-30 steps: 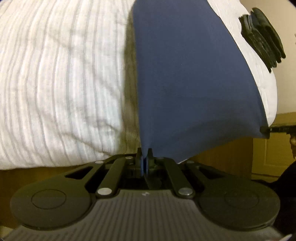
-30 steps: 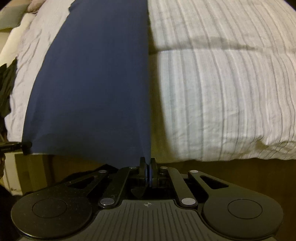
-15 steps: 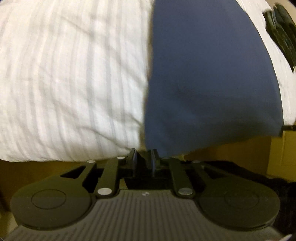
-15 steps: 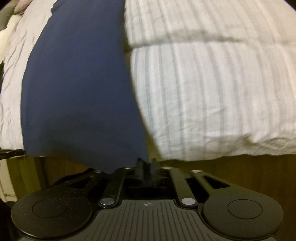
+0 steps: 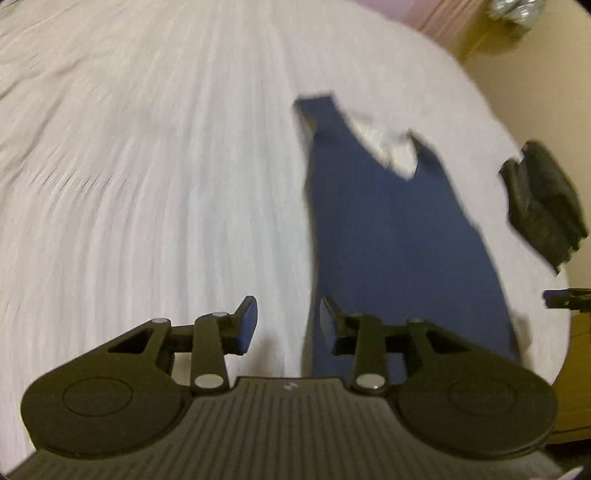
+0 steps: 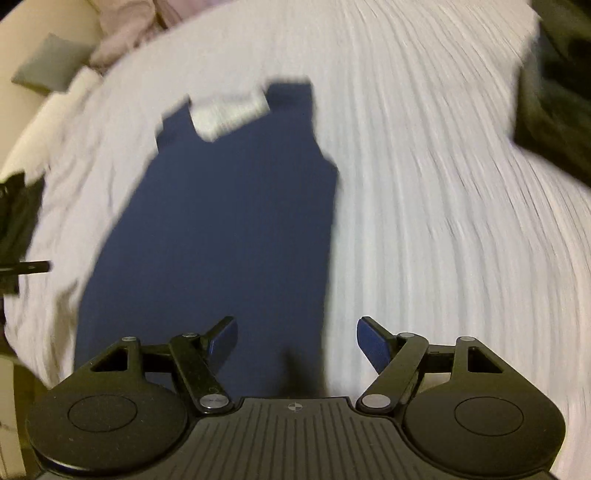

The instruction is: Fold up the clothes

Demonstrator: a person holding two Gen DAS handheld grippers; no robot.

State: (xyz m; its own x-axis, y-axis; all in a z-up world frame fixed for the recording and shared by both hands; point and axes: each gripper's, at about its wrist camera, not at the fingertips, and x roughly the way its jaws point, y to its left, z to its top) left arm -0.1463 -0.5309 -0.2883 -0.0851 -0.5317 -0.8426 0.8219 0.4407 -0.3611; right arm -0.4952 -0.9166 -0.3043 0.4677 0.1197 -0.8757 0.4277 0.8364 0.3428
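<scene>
A navy sleeveless top [image 5: 399, 236] lies flat on the striped white bedding [image 5: 147, 184], straps pointing away from me. My left gripper [image 5: 288, 321] hovers above the top's near left edge, its jaws opening with nothing between them. In the right wrist view the same navy top [image 6: 229, 221] spreads out ahead, and my right gripper [image 6: 297, 338] stands above its near right edge, jaws opening wide with nothing gripped. Both views are motion-blurred.
A stack of dark folded clothes [image 5: 543, 203] sits on the bed to the right of the top. A dark shape [image 6: 554, 96] fills the right wrist view's upper right. Pillows [image 6: 122, 33] lie at the far left. The bed's edge [image 5: 569, 332] drops off at right.
Both grippers let go of the navy top's hem and opened. They moved forward over the bed, and the top now lies flat on the bedding instead of hanging stretched from the jaws.
</scene>
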